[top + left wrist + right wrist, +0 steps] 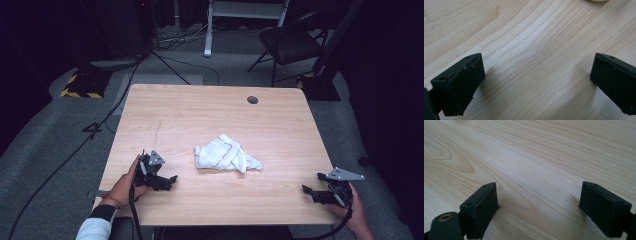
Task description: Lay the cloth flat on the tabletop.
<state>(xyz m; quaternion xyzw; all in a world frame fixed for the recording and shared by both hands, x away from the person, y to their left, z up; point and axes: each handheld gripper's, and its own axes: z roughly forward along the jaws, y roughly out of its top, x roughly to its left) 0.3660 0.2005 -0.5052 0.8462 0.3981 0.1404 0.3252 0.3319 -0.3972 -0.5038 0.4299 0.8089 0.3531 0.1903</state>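
Note:
A crumpled white cloth (226, 154) with a thin dark line along its hem lies near the middle of the light wooden table (200, 110). My left gripper (170, 181) rests on the table at the front left, open, a short way left of the cloth. Its jaws stand wide apart over bare wood (536, 72), and a sliver of the cloth (596, 0) peeks in at the top edge. My right gripper (306, 190) sits at the front right corner, open too, with nothing but wood grain (539, 195) between its jaws.
A round dark grommet hole (252, 100) sits near the table's far edge. Beyond the table stand a black chair (292, 45) and a white stand leg (207, 30). Cables (165, 60) run over the grey floor at the left.

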